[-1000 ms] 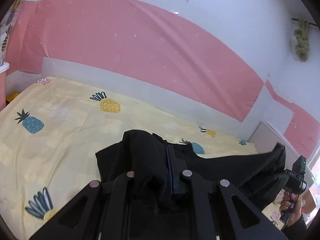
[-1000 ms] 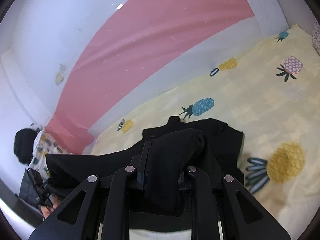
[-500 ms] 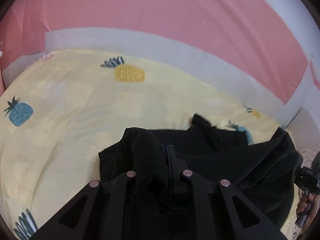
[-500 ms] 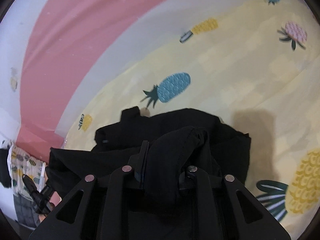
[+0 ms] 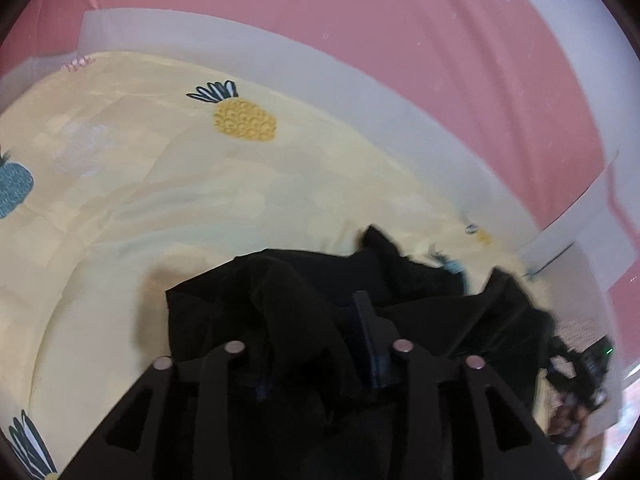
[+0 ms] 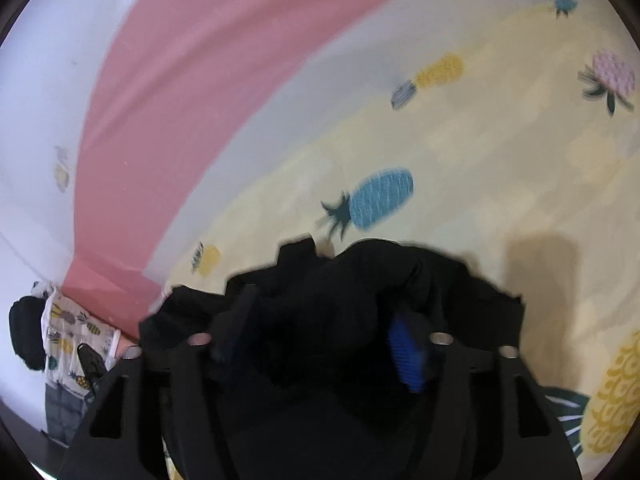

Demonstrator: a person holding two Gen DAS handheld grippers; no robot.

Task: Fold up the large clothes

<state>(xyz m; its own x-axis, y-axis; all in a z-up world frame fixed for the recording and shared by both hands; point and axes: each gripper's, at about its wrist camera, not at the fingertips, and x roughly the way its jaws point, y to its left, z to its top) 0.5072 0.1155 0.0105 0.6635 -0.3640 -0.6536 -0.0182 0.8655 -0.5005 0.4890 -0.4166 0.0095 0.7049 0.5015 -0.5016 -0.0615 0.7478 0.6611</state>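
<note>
A black garment [image 5: 420,292] hangs bunched between my two grippers above a yellow pineapple-print bed sheet [image 5: 160,200]. My left gripper [image 5: 316,320] is shut on a fold of the black garment. In the right wrist view the garment [image 6: 360,280] bulges over my right gripper [image 6: 324,320]. Its fingers stand wider apart now, a blue pad [image 6: 406,356] shows, and cloth still lies between them. The right gripper also shows at the right edge of the left wrist view [image 5: 588,368].
A pink and white wall [image 5: 360,40] runs behind the bed. The sheet [image 6: 500,160] spreads to the right. A person in a pineapple-print top [image 6: 68,332] is at the left edge of the right wrist view.
Both grippers have lowered and moved forward over the bed with the garment. The right gripper's fingers have spread apart, showing a blue pad.
</note>
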